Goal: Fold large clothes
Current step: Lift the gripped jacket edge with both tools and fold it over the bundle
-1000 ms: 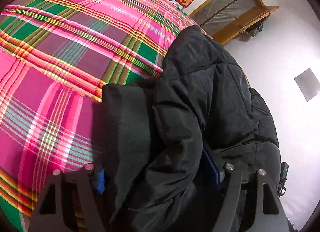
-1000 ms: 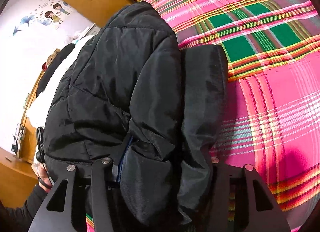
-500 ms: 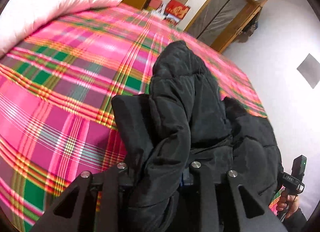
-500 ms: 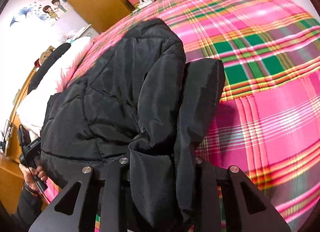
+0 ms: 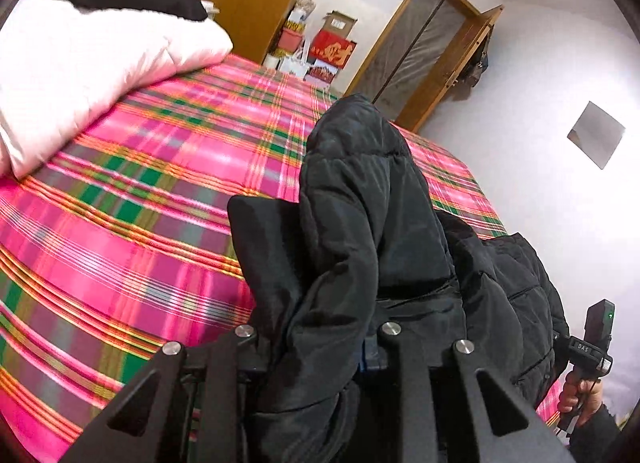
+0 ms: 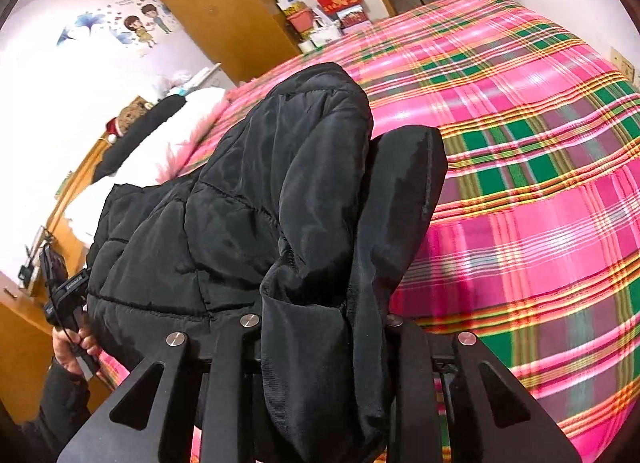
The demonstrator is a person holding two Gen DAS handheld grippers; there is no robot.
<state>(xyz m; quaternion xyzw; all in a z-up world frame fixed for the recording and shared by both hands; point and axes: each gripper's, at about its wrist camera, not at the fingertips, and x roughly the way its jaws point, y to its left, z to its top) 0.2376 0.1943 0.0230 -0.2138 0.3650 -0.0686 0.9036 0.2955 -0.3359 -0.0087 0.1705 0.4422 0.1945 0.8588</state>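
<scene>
Over the near edge of the plaid bed (image 5: 132, 223), a black puffer jacket (image 5: 372, 223) hung bunched between both grippers, raised off the cover. Left gripper (image 5: 316, 337) and right gripper (image 6: 318, 321) were each clamped on a thick wad of its fabric, jaws nearly together w/ padding squeezed between. Jacket looked bulky, soft & slick-shelled, prob. light but springy, so folds may pop open; best grabbed at seams or hem corners, not mid-panel.

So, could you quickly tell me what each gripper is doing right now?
Left gripper: closed on the black jacket.
Right gripper: closed on the jacket.
</scene>
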